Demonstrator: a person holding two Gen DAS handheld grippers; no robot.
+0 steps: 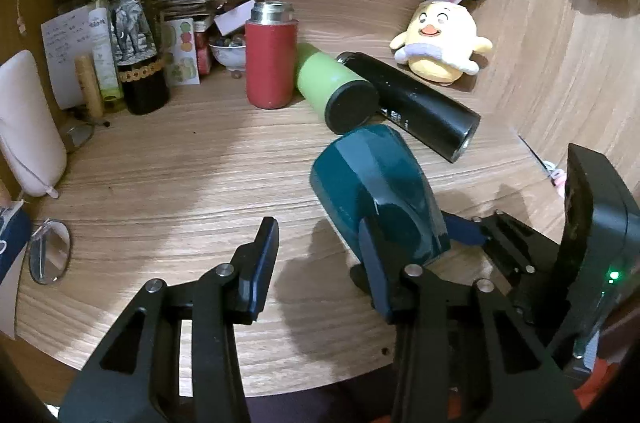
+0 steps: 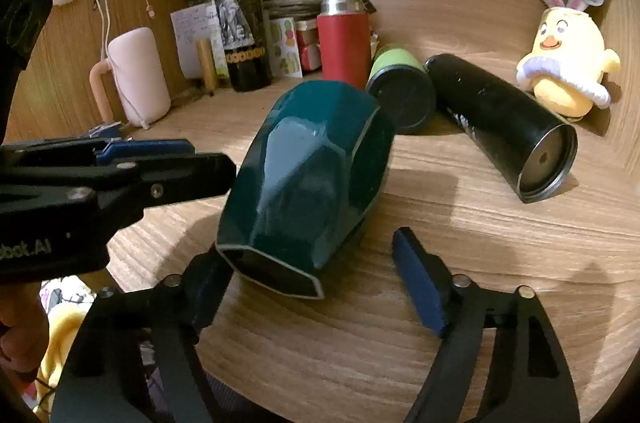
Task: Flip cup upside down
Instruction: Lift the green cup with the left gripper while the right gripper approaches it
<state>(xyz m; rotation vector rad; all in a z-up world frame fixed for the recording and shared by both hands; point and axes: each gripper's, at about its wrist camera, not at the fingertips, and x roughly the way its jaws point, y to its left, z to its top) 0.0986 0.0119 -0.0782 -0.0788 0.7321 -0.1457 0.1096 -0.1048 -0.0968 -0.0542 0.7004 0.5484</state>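
A dark teal faceted cup lies tilted on its side on the wooden desk, also in the right wrist view, its narrow base end toward the right camera. My left gripper is open; its right finger touches the cup's near end, its left finger stands clear. My right gripper is open around the cup's base end, its left finger under or against the cup, its right finger apart from it. The right gripper also shows at the right of the left wrist view.
Behind the cup lie a green bottle and a black tumbler; a red flask stands upright. A wine bottle, papers, a chick plush, a pink mug and a small mirror crowd the desk's back and left.
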